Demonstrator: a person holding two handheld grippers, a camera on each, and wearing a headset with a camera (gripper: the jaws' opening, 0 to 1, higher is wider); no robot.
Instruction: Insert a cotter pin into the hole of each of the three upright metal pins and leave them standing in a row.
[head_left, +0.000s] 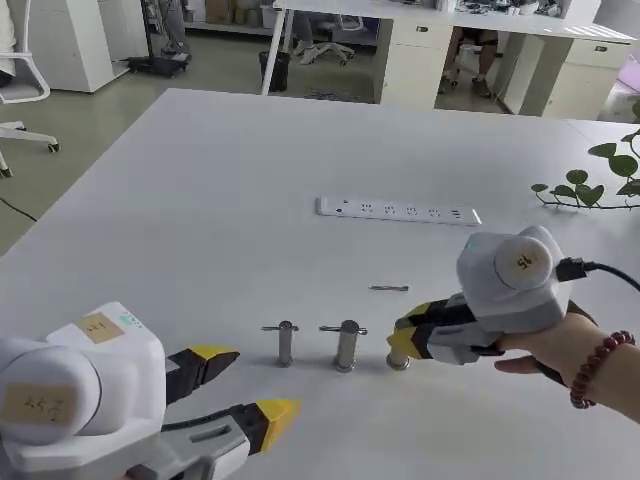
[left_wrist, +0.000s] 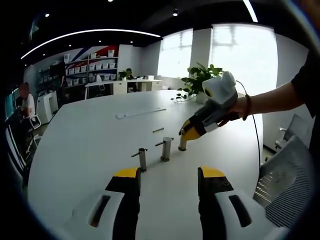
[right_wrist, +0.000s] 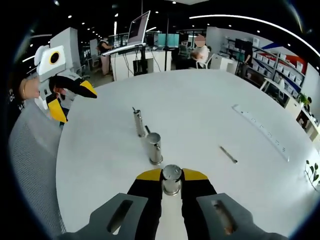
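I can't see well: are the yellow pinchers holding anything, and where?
The right tool grips the end metal pin by its sides, just under its top. The left tool is open and holds nothing.

Left hand-held gripper spread, right hand-held gripper clamped

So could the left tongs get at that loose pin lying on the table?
Probably yes: the left tongs are open and empty. The upright pins stand between them and the loose pin, so they'd need to go over.
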